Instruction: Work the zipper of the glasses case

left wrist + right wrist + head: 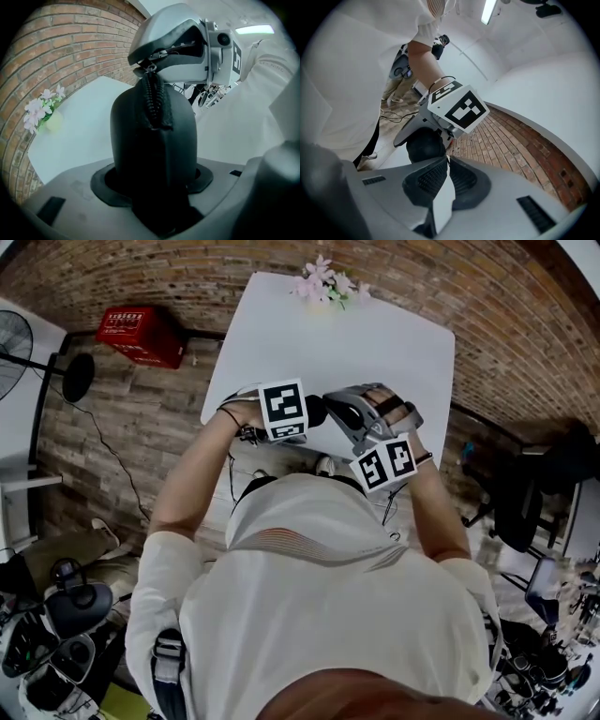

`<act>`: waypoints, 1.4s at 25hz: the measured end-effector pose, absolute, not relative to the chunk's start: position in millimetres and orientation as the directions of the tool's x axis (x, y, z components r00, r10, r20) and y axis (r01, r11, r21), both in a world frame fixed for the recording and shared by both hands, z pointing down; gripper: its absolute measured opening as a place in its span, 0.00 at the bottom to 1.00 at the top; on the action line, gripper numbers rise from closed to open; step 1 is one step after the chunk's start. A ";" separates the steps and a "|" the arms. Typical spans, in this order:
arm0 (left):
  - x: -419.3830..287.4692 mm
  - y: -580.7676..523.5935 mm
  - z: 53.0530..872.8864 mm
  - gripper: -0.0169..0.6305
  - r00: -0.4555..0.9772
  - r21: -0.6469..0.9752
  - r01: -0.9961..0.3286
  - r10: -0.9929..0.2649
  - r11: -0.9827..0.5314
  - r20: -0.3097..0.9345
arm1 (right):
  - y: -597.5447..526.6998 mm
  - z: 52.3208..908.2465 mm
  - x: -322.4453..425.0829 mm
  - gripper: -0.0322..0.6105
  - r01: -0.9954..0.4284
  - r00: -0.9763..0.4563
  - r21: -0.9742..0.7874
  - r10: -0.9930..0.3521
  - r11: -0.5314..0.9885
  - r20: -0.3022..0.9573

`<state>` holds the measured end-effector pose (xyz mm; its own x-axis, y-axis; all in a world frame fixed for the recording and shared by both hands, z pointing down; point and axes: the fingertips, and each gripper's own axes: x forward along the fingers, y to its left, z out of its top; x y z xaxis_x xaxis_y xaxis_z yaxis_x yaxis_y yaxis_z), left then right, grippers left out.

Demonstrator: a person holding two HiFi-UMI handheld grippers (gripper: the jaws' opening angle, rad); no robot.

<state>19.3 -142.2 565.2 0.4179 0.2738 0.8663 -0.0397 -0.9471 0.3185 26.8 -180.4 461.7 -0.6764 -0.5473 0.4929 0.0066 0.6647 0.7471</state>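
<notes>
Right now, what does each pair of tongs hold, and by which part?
Left tongs clamp the glasses case by one end; right tongs pinch its zipper pull.

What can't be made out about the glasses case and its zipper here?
Left gripper view: bottom of the glasses case, dark inside the left gripper.
Right gripper view: zipper pull, hidden where the right gripper pinches shut.
Head view: the case, mostly covered by both grippers.
</notes>
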 end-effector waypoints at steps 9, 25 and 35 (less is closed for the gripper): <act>43.8 -187.8 512.9 0.44 0.766 0.164 -0.195 -0.046 -0.967 0.641 | -215.1 420.3 50.2 0.20 -0.394 -0.686 0.593 -0.654 0.703 0.319; -100.4 -249.4 348.7 0.44 0.564 0.197 -0.799 -0.821 -0.568 -0.081 | -260.5 367.4 170.4 0.13 -0.908 -0.419 0.000 -0.906 0.420 0.062; -121.8 -248.6 345.1 0.44 0.475 0.129 -0.866 -0.875 -0.483 -0.090 | -263.5 360.1 181.1 0.13 -0.939 -0.344 -0.018 -0.938 0.344 0.046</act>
<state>-121.8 -248.6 345.1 0.4749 -0.8755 -0.0898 -0.8661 -0.4830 0.1290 181.1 -263.5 360.1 -0.3444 -0.9377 0.0462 -0.9388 0.3439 -0.0180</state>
